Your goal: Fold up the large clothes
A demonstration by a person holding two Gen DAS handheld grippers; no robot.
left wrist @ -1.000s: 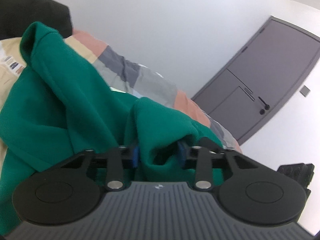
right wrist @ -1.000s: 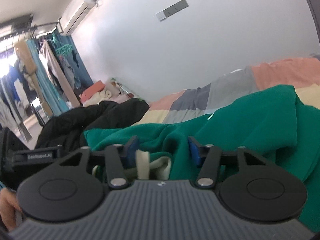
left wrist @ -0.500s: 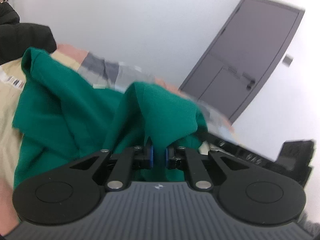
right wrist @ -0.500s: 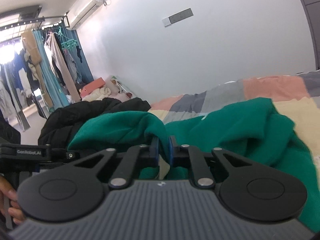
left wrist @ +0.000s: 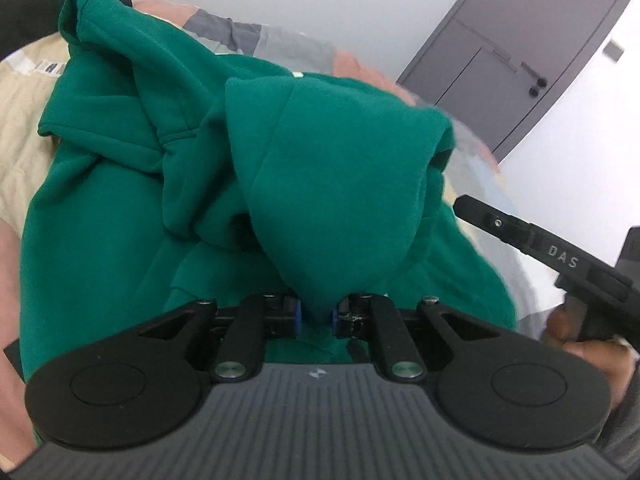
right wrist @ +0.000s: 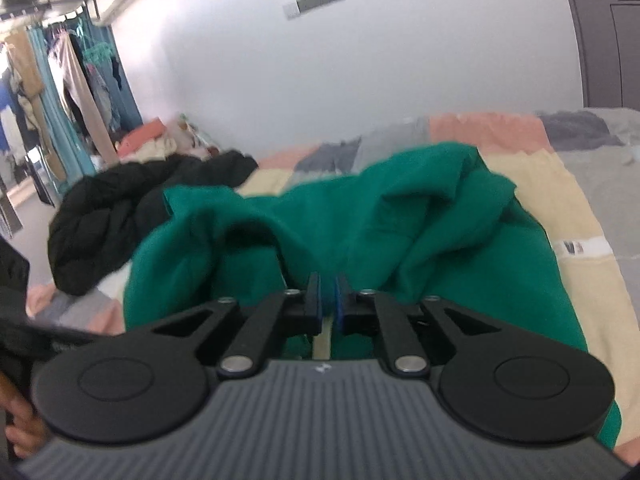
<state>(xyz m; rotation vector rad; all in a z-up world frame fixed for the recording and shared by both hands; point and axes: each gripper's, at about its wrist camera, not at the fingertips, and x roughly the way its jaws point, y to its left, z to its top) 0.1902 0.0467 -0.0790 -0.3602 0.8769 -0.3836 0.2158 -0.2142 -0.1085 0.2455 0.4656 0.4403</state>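
A green sweatshirt (left wrist: 120,216) lies crumpled on a patchwork bedspread (left wrist: 16,128). My left gripper (left wrist: 316,314) is shut on a raised fold of the green sweatshirt, which drapes up over the fingertips. In the right wrist view my right gripper (right wrist: 327,300) is shut on an edge of the same green sweatshirt (right wrist: 460,240), with the fabric bunched in front of it. The right gripper's handle (left wrist: 560,256) shows at the right of the left wrist view.
A black jacket (right wrist: 120,208) lies heaped at the bed's left end. A grey door (left wrist: 540,40) stands in the white wall behind the bed. Clothes hang on a rack (right wrist: 60,72) at the far left. The bedspread (right wrist: 580,220) extends to the right.
Both grippers closed on the green sweatshirt one second ago and have since lifted and pulled the fabric, so it now stands higher and bunched before each gripper.
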